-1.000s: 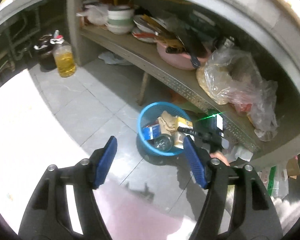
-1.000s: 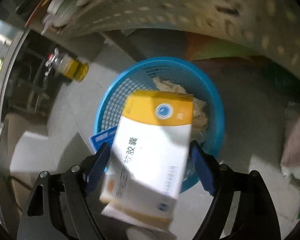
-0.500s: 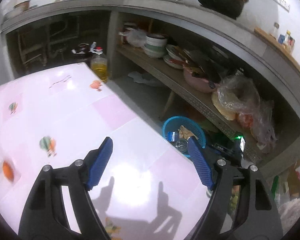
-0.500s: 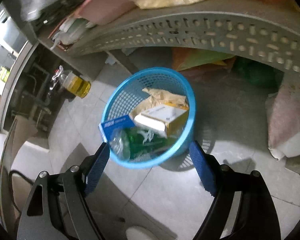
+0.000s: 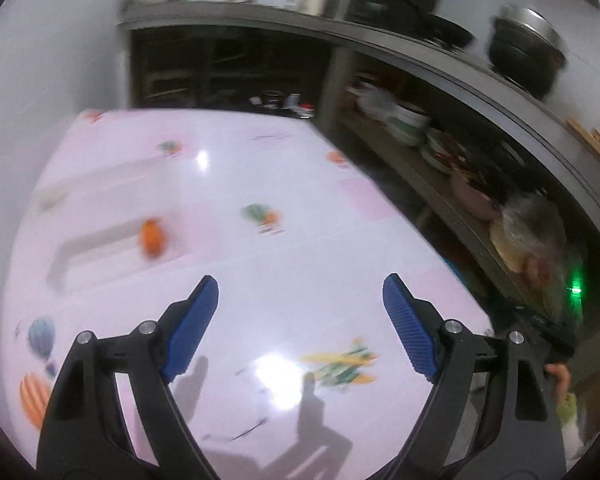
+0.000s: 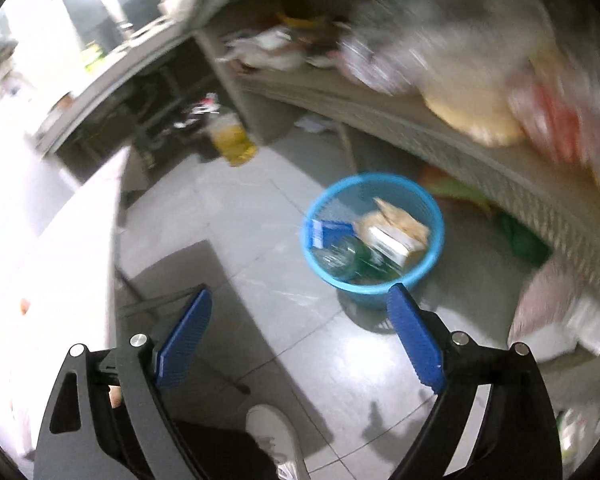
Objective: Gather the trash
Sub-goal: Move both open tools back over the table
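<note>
Right gripper (image 6: 300,334): jaws spread wide, just widened further, nothing between them. Ahead and below, just past its right fingertip, the blue trash basket (image 6: 436,216) stands on the floor, holding a yellow-and-white box (image 6: 396,242) among other litter. Left gripper (image 5: 300,324): jaws likewise wide, just widened, empty, above the pink patterned table (image 5: 260,264).

- A home kitchen, crowded and lived-in.
- A black pot (image 5: 526,54) and pan sit on the long bench (image 5: 380,40).
- Stacked bowls (image 5: 410,124) and plates fill the shelf (image 5: 432,184) beneath.
- A cooking-oil bottle (image 6: 232,138) stands on the tiled floor (image 6: 260,216).
</note>
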The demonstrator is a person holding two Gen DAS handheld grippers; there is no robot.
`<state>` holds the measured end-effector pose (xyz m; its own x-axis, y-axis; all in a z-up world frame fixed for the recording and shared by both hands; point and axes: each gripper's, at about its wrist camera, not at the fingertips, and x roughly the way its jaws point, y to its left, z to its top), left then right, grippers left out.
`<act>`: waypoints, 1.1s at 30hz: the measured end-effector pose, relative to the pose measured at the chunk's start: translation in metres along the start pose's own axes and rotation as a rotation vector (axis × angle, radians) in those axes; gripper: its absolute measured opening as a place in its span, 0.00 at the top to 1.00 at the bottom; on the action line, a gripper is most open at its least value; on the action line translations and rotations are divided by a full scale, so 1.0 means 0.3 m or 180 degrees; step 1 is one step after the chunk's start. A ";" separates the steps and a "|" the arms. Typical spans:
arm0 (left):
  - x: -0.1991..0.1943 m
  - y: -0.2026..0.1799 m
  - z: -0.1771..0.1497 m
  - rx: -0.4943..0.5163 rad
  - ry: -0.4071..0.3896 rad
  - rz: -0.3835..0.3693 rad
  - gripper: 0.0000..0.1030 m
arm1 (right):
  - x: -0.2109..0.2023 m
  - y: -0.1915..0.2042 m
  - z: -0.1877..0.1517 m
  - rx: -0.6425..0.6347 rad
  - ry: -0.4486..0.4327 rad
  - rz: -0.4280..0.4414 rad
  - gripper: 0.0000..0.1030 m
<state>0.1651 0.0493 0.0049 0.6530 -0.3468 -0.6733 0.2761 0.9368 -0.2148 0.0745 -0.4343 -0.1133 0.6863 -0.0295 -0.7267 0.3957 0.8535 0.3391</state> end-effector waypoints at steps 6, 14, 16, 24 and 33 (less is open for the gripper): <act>-0.055 0.139 -0.039 -0.0205 -0.0023 0.0562 0.19 | -0.168 0.259 0.054 -0.0484 -0.0178 0.0392 0.09; -0.109 0.268 -0.062 -0.0380 -0.0027 0.1088 0.17 | -0.177 0.581 -0.019 -0.0861 0.0111 0.0906 0.08; -0.120 0.297 -0.067 -0.0418 -0.0005 0.1175 0.16 | -0.159 0.652 -0.048 -0.0955 0.0260 0.1020 0.08; -0.139 0.386 -0.080 -0.0510 0.0003 0.1396 0.16 | -0.132 0.862 -0.163 -0.1330 0.0520 0.1265 0.08; -0.111 0.440 -0.068 -0.0479 0.0033 0.1541 0.16 | -0.092 0.985 -0.219 -0.1535 0.0687 0.1350 0.08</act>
<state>0.1655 0.1855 -0.0154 0.6738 0.1286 -0.7276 -0.1617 0.9865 0.0246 0.1322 -0.1471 -0.0324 0.5652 0.4210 -0.7095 -0.2319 0.9064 0.3532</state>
